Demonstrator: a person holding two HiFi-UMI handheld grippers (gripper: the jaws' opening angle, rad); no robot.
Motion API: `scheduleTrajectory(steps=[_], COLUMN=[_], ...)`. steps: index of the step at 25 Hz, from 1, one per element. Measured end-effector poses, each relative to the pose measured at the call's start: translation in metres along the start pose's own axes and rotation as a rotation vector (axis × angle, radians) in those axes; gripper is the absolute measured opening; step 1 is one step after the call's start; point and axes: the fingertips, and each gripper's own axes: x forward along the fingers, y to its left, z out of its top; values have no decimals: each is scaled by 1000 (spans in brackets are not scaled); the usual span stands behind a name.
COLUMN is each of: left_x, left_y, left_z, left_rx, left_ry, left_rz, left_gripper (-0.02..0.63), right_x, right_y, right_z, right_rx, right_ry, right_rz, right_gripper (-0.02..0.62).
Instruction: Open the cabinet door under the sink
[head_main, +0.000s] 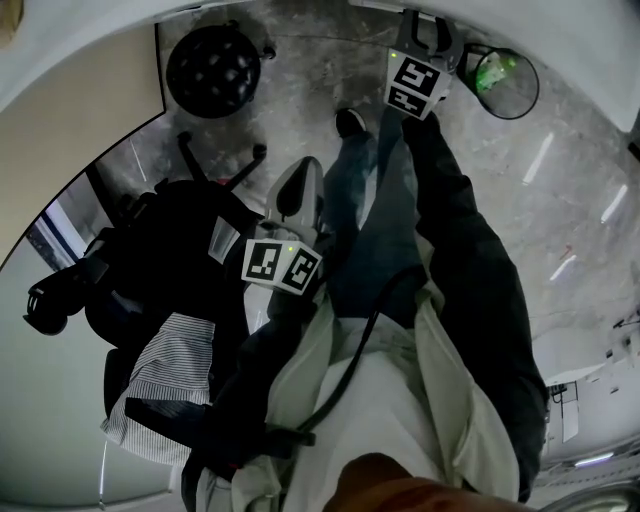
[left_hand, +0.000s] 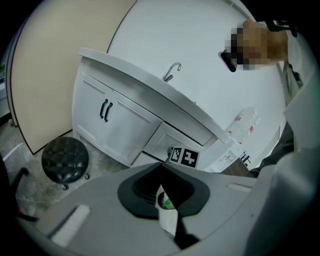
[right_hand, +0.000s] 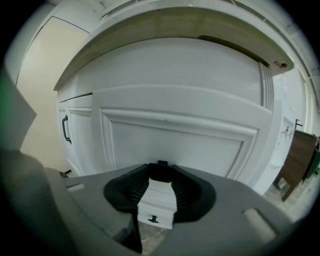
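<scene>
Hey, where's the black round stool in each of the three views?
Head view: stool at the top left, on the floor.
Left gripper view: lower left, in front of the white cabinet.
Right gripper view: not in it.
Shared landmark: the beige wall panel, at the left in all three.

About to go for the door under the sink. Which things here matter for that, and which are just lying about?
For the job:
right gripper, open, facing the white cabinet door
left gripper, open, further back
black door handles
sink cabinet

Lying about:
black stool
office chair with striped cloth
bin with something green inside
</scene>
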Motion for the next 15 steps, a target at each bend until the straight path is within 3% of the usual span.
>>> scheduleTrajectory(steps=[7, 15], left_x=[-1, -15], left_y=[6, 7], left_z=[-18, -24], left_rx=[-28, -17], left_ry=[18, 13], left_rz=[-41, -78], left_gripper=[8, 8], right_x=[-6, -54], right_y=[3, 15], right_z=[-4, -34], right_rx=[-23, -36], right_ry=[-2, 47], right_rz=[27, 88], right_gripper=[133, 130])
